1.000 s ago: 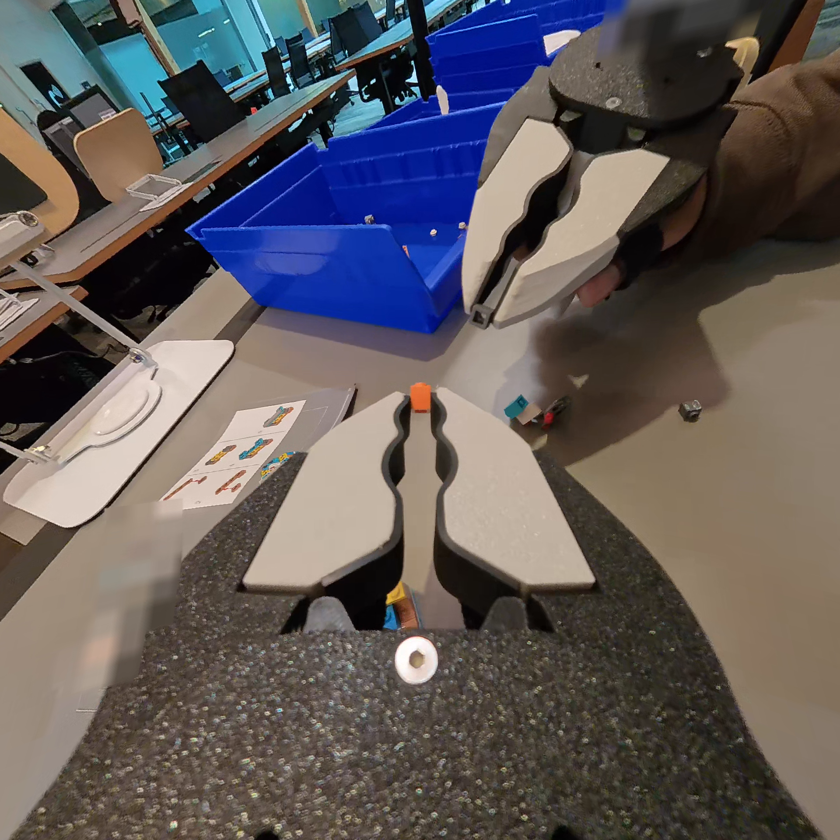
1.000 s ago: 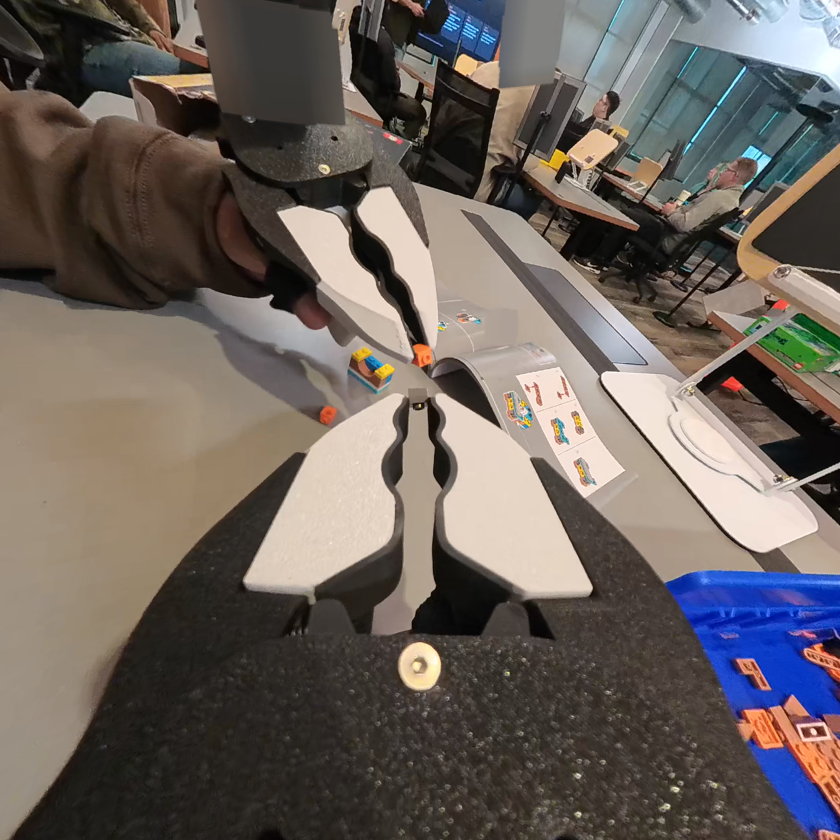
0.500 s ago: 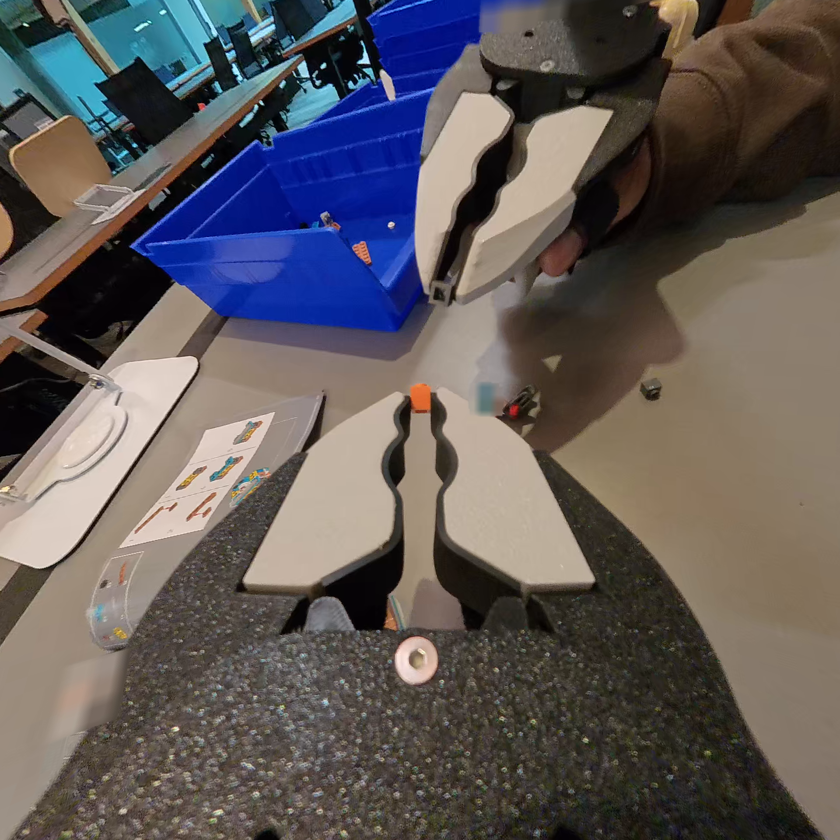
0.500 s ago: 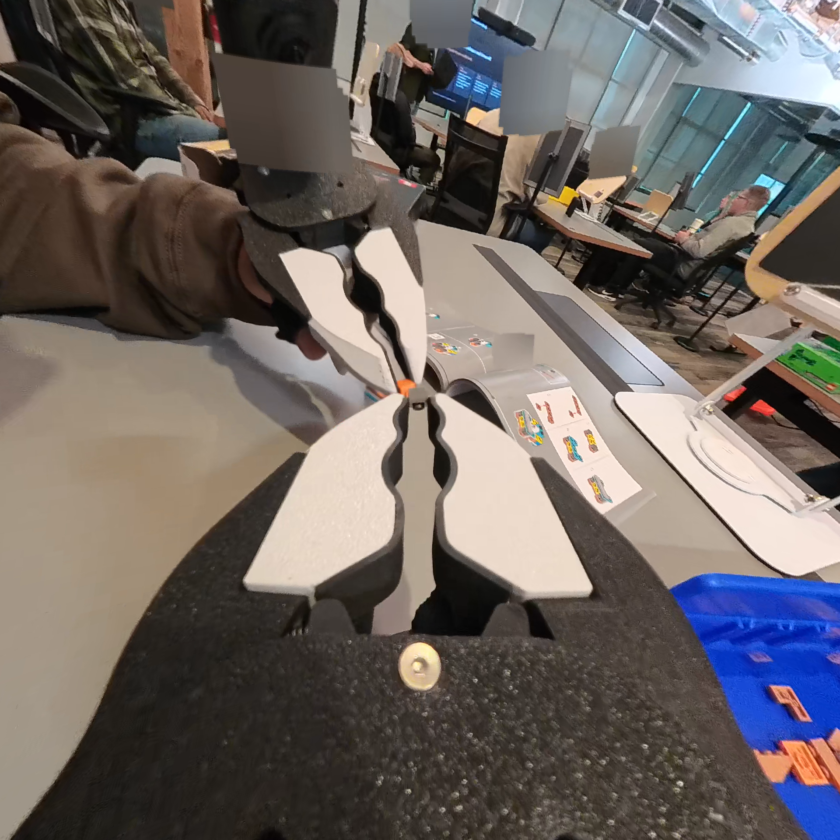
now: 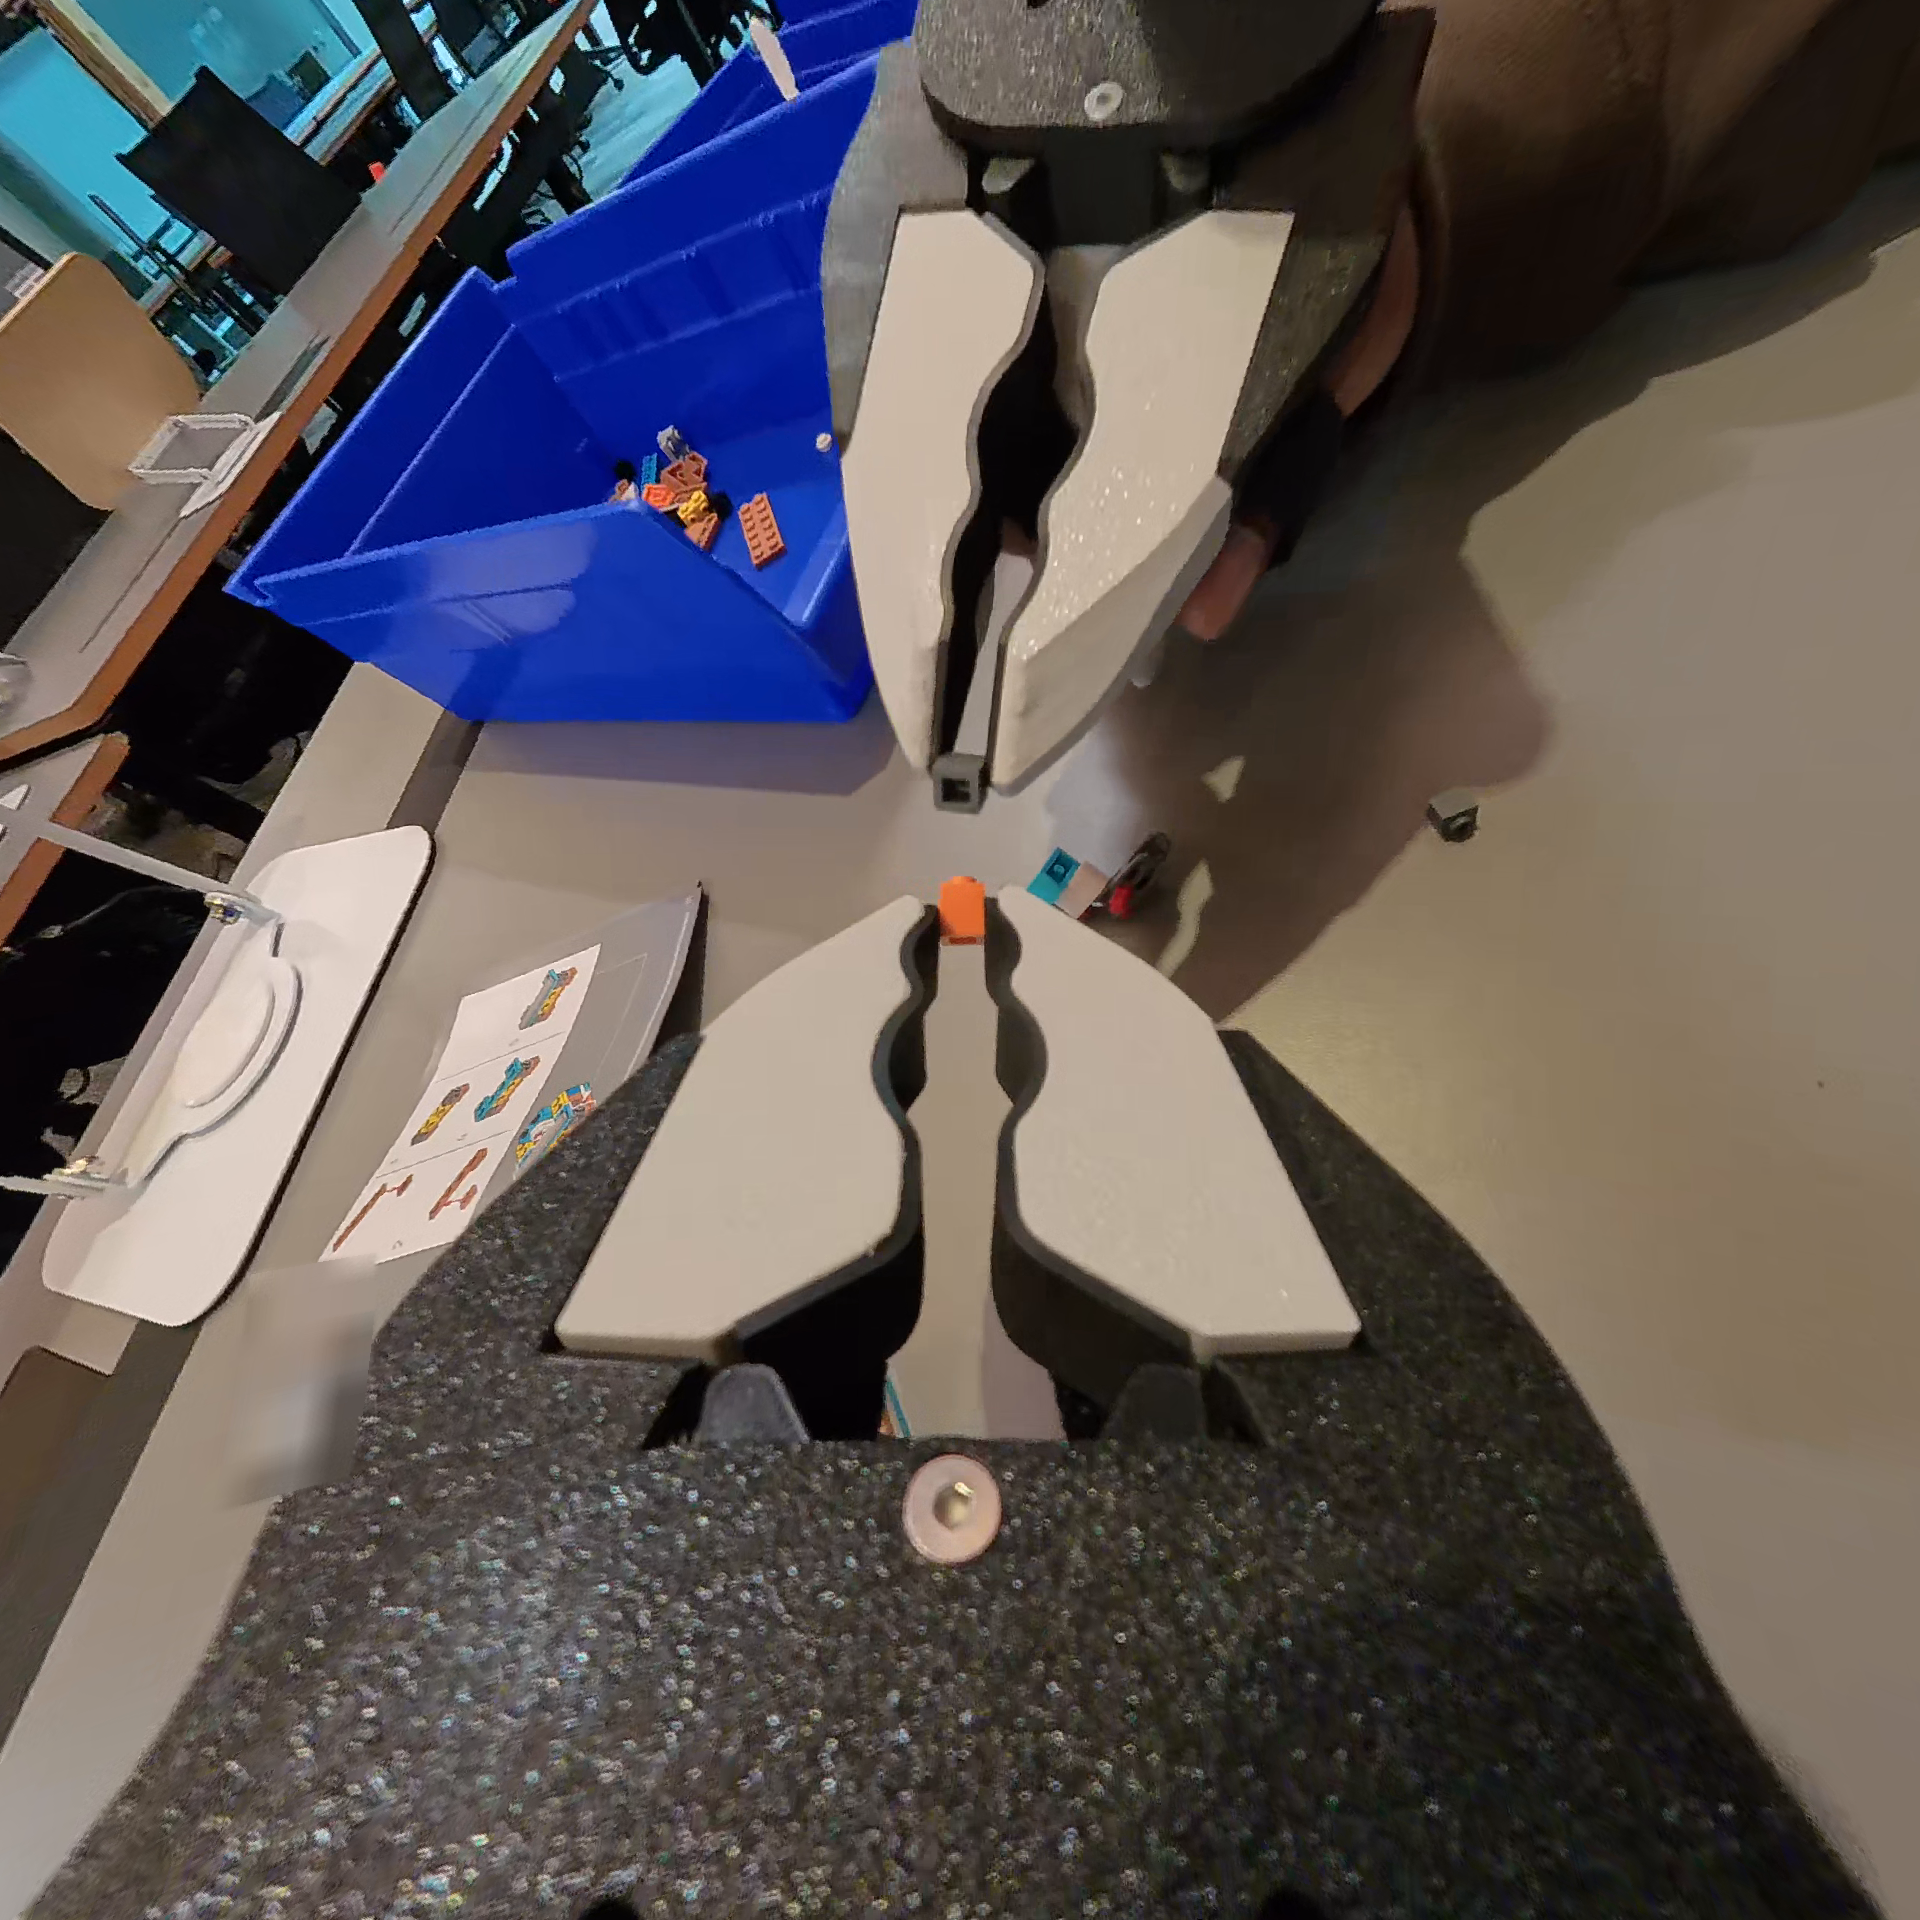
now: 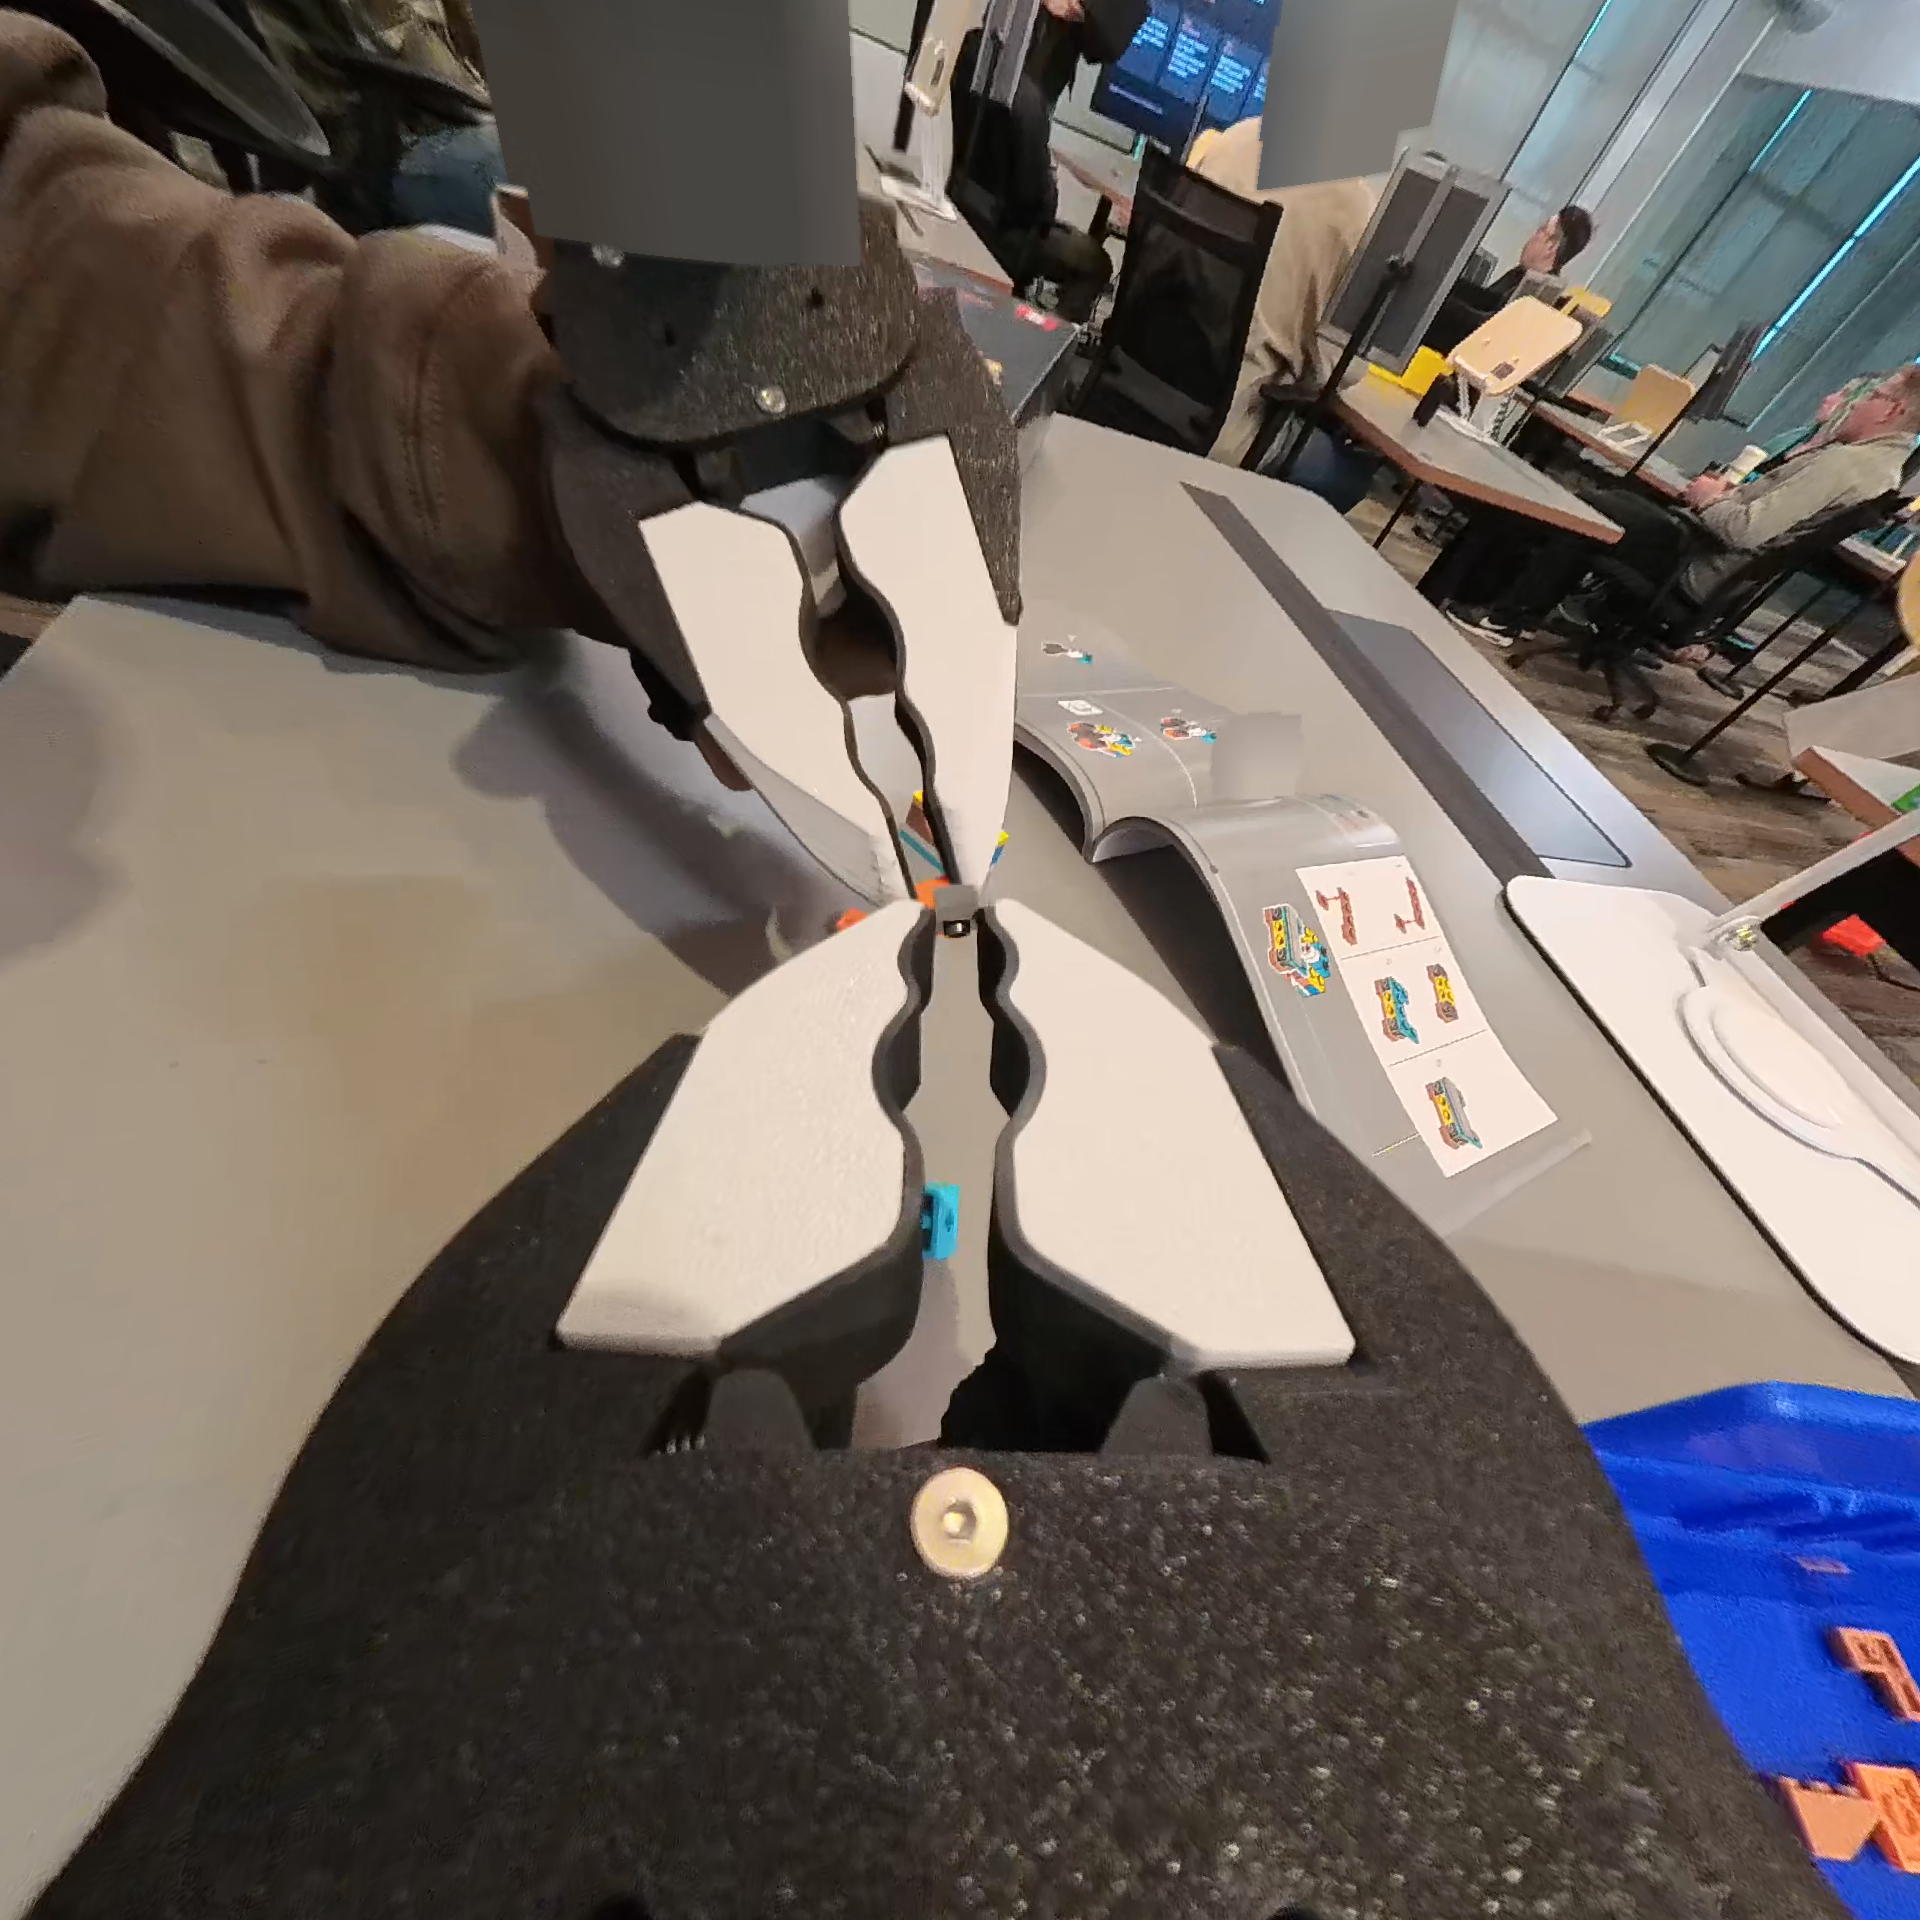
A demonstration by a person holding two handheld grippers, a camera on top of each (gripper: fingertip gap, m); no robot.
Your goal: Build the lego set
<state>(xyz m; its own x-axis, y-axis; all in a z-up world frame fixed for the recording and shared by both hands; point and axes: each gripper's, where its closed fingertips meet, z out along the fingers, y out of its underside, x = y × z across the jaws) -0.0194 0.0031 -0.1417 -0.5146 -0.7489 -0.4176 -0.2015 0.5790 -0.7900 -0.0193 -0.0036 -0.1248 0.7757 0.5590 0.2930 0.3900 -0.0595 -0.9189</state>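
**Two tiny bricks, tip to tip above the worktop**

The left hand-held gripper [image 5: 961, 920] is pressed together on a small orange plastic lego brick [image 5: 961, 911], pinched right at the tips. Facing it, the right hand-held gripper [image 5: 961, 774] is closed on a small dark grey square lego piece [image 5: 958, 781], also held at the very ends of its fingers. The two parts hang just apart, above the grey worktop [image 5: 1558, 1039].

Both pieces look light, rigid and smooth-sided, so I'd expect them to twist or pop out if squeezed off-centre; holding the flat side faces, as now, seems the safest grip. Pressing them together will likely need a straight push.

Around them: a teal lego brick with a small pale and red cluster [image 5: 1091, 883] lies on the worktop just beyond the tips, and a lone dark grey piece [image 5: 1452, 816] sits farther to the right. A blue plastic bin [image 5: 520, 634] holding loose orange and brown lego parts [image 5: 707, 504] stands behind, beside the open instruction booklet [image 5: 499, 1081] and a white flat stand base [image 5: 208, 1070]. A partly built coloured model [image 6: 935, 831] is mostly hidden behind the left fingers in the right wrist view. Nothing blocks the gap between the two pieces.
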